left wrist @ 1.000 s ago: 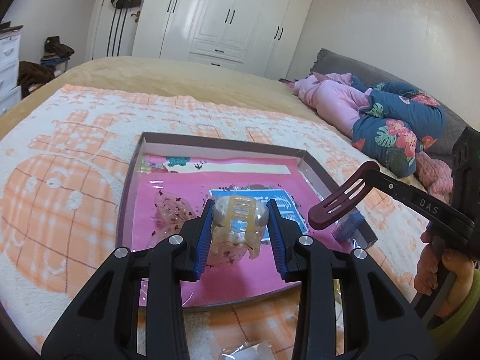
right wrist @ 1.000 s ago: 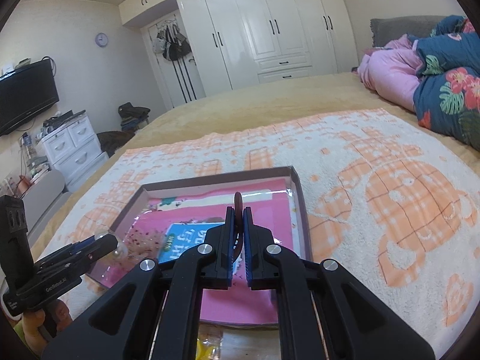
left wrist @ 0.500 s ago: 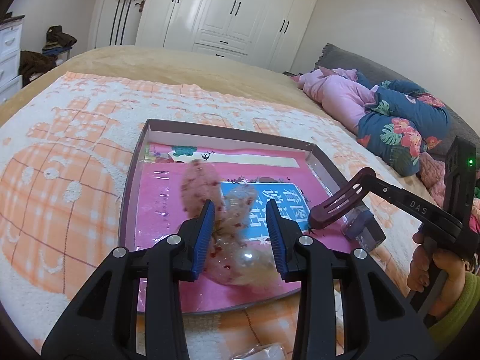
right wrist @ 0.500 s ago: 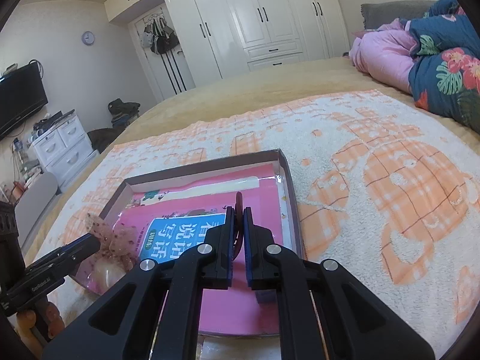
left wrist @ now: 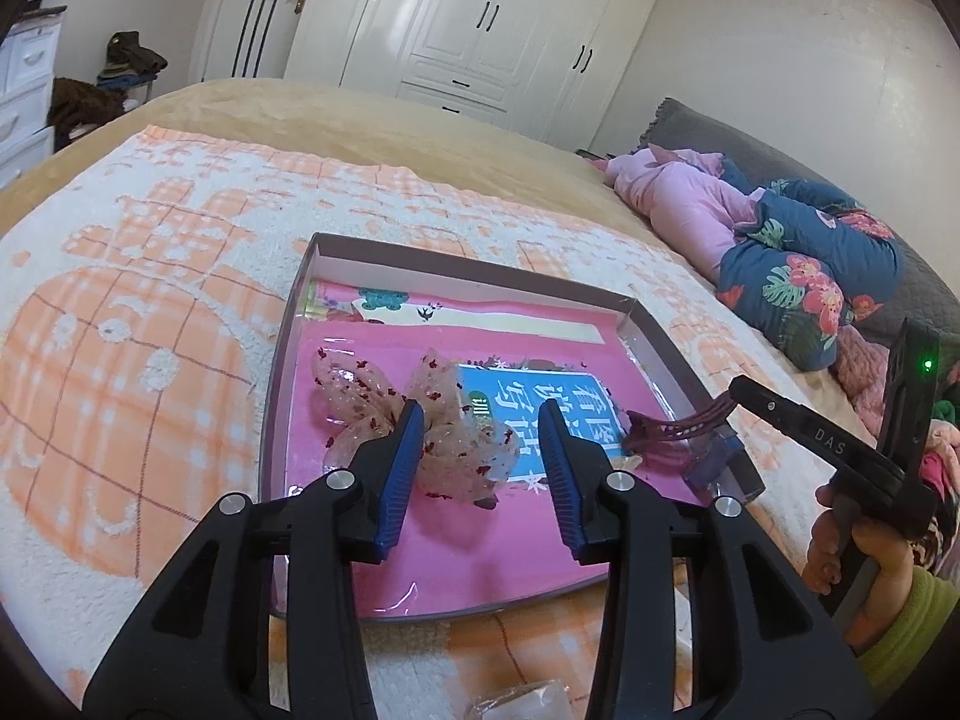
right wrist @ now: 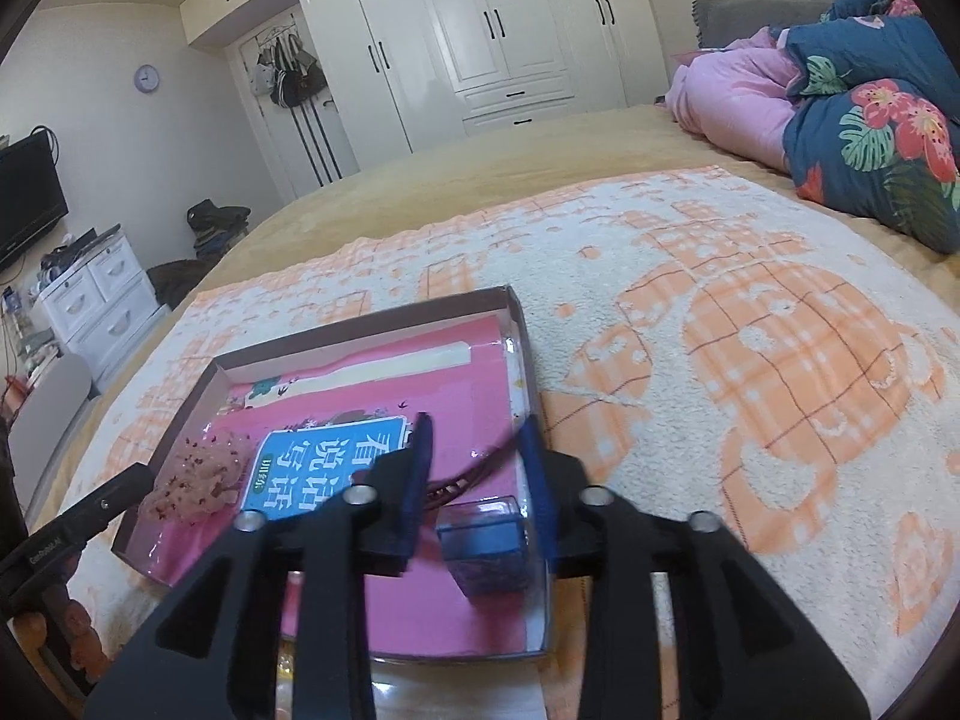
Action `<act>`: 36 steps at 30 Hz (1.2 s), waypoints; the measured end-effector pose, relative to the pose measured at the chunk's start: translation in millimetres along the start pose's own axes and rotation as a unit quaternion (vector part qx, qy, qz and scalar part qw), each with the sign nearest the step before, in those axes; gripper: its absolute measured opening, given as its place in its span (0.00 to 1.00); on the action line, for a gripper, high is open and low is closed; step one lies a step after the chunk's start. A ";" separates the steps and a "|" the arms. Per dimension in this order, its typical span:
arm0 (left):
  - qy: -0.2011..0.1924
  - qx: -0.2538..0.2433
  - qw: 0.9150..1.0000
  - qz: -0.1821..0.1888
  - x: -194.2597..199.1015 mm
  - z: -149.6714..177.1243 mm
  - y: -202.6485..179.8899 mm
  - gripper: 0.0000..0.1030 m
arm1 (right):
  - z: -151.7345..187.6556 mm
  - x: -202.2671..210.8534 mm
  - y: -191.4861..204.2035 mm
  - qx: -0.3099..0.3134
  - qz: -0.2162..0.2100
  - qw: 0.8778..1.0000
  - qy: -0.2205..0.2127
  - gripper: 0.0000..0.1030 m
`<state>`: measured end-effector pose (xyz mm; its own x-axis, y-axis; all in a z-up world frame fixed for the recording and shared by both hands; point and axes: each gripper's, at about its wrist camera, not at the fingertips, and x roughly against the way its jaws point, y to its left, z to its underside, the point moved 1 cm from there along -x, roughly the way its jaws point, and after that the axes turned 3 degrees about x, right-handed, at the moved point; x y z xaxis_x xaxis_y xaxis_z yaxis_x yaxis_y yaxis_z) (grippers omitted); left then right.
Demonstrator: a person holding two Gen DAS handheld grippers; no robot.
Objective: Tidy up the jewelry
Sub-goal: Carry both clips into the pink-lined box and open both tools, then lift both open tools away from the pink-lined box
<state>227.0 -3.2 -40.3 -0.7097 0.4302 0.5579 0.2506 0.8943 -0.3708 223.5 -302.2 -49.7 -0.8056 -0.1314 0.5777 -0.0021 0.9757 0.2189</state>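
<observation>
Both claws stand open above the shallow box [left wrist: 654,324] that lies on the orange-and-white blanket [left wrist: 150,312] on the bed. Our left claw [left wrist: 480,450] has its blue-padded jaws set wide, with nothing gripped; the sheer pink bow hair clip [left wrist: 420,420], speckled with dark red, lies on the pink book [left wrist: 480,552] in the box, its gauze showing between the jaws and seeming to brush the left pad, though we cannot tell whether it truly touches. Our right claw [right wrist: 477,468] is likewise parted and holds nothing. The dark red comb clip [left wrist: 666,426] lies just under it, by the right wall of the box, beside a small clear blue case [right wrist: 489,546] that sits in the near right corner. From the right wrist view the comb clip shows only as thin dark strands between the jaws. We judge that we are at the step of setting pieces down in the box: both items seem released. The next move, as we read it, calls for lifting both claws straight up so no pad drags the gauze or the comb teeth, then going for whatever is left outside the box, perhaps the clear wrapped piece [left wrist: 522,702] at the near edge of the left view.
</observation>
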 end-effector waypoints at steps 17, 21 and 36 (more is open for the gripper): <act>-0.044 0.010 0.999 -0.002 40.1 -2.9 -3.7 0.62 | 2.9 63.4 14.8 0.054 0.017 0.996 -0.074 0.71; -0.061 0.015 0.998 -0.004 52.4 -3.0 -4.3 0.81 | 2.9 74.7 19.0 0.063 0.020 0.994 -0.086 0.79; -0.100 0.015 0.995 -0.008 90.1 -1.7 -13.8 0.89 | 2.6 113.3 24.7 0.080 0.035 0.987 -0.138 0.93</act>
<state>160.7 23.4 16.3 -0.8311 0.3794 0.4066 0.2199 0.8958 -0.3864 130.6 -292.5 19.1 -0.9374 -0.0310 0.3470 -0.0157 0.9988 0.0469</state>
